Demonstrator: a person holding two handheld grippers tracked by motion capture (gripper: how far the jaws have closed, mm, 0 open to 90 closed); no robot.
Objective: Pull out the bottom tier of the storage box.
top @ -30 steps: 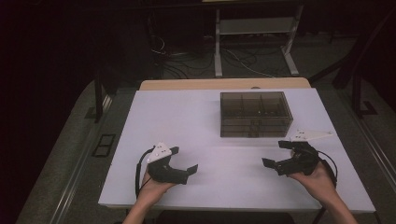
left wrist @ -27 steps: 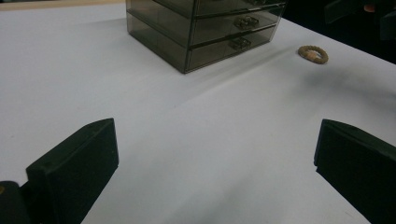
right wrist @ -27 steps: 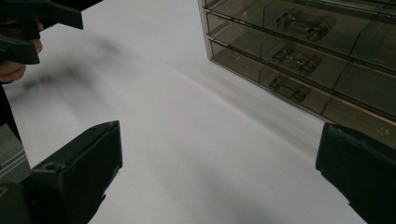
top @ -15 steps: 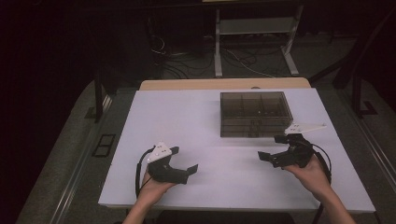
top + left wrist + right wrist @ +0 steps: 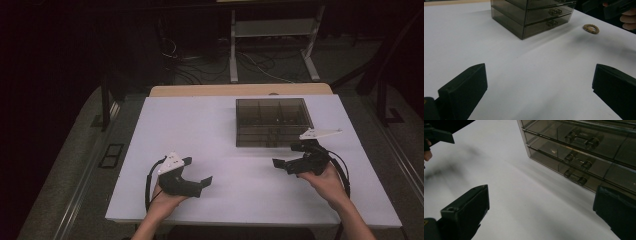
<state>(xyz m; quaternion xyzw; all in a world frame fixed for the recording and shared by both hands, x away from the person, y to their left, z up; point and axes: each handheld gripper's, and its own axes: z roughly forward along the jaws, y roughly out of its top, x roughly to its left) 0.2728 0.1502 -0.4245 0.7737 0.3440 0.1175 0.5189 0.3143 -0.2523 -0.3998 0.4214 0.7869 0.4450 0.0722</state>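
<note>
Drawers (image 5: 272, 122) face 2 wide-jawed, empty grippers; ring (image 5: 591, 28) lies beside them.

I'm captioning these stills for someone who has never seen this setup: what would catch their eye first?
First, the smoky see-through drawer box standing on the far right part of the white table, its three drawers shut. Next, the two black tongs held low near the table's front edge: the left tongs and the right tongs, both open and empty, the right ones just in front of the box. A small tan ring lies on the table near the box.
</note>
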